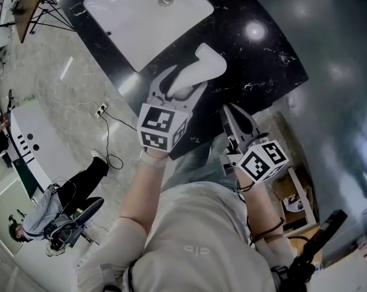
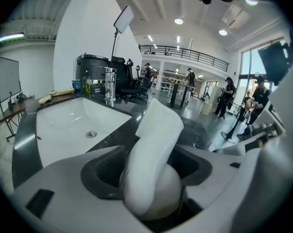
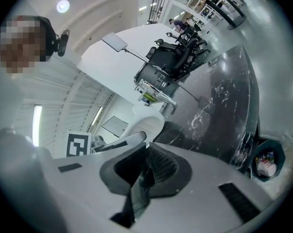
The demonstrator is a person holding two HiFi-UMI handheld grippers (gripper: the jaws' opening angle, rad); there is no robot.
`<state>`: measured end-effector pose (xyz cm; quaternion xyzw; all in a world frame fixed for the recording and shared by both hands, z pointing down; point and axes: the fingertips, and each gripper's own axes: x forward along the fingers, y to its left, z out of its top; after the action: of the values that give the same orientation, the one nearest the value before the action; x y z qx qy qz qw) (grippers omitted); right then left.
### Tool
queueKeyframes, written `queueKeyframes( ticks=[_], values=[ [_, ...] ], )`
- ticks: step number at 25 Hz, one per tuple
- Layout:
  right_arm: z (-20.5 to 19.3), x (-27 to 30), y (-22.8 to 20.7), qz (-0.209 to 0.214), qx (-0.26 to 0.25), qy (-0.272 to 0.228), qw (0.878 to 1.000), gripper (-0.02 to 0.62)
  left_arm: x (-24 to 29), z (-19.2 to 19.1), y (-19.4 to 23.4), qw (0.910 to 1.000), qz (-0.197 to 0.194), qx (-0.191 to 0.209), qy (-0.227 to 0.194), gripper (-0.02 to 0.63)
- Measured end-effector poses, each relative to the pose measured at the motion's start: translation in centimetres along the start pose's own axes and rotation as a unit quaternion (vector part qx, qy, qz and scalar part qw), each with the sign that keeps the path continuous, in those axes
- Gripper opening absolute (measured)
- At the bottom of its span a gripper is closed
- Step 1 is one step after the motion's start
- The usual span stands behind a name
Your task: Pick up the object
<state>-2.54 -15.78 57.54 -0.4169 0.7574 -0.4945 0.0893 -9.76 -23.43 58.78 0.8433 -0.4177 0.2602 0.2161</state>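
The object (image 1: 198, 69) is a white curved piece with a rounded base. It stands on the black marble counter (image 1: 256, 59) just right of the white sink (image 1: 128, 23). My left gripper (image 1: 184, 81) is open, its two fingers flanking the rounded base. In the left gripper view the object (image 2: 153, 149) fills most of the space between the dark pads (image 2: 105, 166). Whether a pad touches it I cannot make out. My right gripper (image 1: 230, 111) hangs off the counter's near edge, shut and empty. In the right gripper view its jaws (image 3: 147, 147) meet, and the object (image 3: 148, 125) shows beyond them.
The sink basin (image 2: 63, 125) has a chrome faucet (image 2: 110, 84) behind it. The counter edge runs diagonally just below my grippers. On the floor at left lie a cable and power strip (image 1: 101, 109), and a person (image 1: 55, 205) sits there. A bin (image 3: 267, 161) stands under the counter.
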Motion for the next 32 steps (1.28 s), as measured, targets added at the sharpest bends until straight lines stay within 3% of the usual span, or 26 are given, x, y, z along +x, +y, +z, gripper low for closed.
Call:
queueKeyframes(
  ticks=[6,12,18,23,32],
  values=[
    [-0.2,0.1,0.0,-0.006,-0.016,0.004,1.0,0.038,-1.1,0.6,0.1,0.9996,-0.005,-0.023,-0.015,0.302],
    [-0.5,0.2,0.1,-0.012,-0.029,0.01,0.999,0.038,-3.2,2.2,-0.3,0.9955,-0.029,-0.074,-0.052,0.302],
    [-1.0,0.0,-0.4,-0.019,-0.038,0.006,0.999,0.037,-5.9,3.9,-0.7,0.9837,-0.062,-0.138,-0.097,0.301],
    [-0.1,-0.3,-0.6,-0.022,0.006,-0.01,1.0,0.038,-8.7,5.3,-1.0,0.975,-0.075,-0.166,-0.128,0.301],
    [7.1,-2.7,4.9,-0.019,-0.043,-0.075,0.996,0.038,-14.7,10.3,-2.3,0.9488,-0.135,-0.21,-0.193,0.302]
  ],
)
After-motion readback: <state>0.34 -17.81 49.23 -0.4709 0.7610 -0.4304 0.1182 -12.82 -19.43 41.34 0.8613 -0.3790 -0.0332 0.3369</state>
